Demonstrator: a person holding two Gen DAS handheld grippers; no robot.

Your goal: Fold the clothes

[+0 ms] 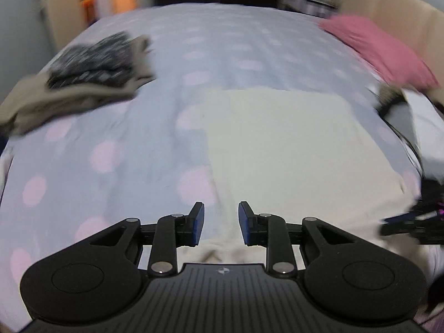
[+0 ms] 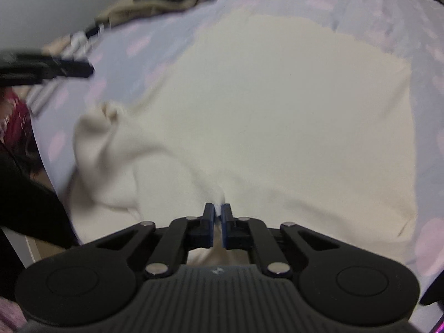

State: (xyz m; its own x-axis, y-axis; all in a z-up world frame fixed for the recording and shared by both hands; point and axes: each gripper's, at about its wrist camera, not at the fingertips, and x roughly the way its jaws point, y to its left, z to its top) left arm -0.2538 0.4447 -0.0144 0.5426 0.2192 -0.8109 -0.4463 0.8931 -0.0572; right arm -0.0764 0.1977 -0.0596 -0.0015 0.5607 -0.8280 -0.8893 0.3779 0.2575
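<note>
One right gripper (image 2: 218, 213) pinches cream garment (image 2: 277, 127) on bedspread (image 2: 427, 55).

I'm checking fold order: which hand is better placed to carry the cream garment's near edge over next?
Right. The right tool is shut on a pinch of the cream garment at its near edge. The left tool is open above the cloth, holding nothing.

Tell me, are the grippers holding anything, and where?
The right gripper pinches a raised fold near the close edge of the cream garment. The left gripper is open, holding nothing.
</note>
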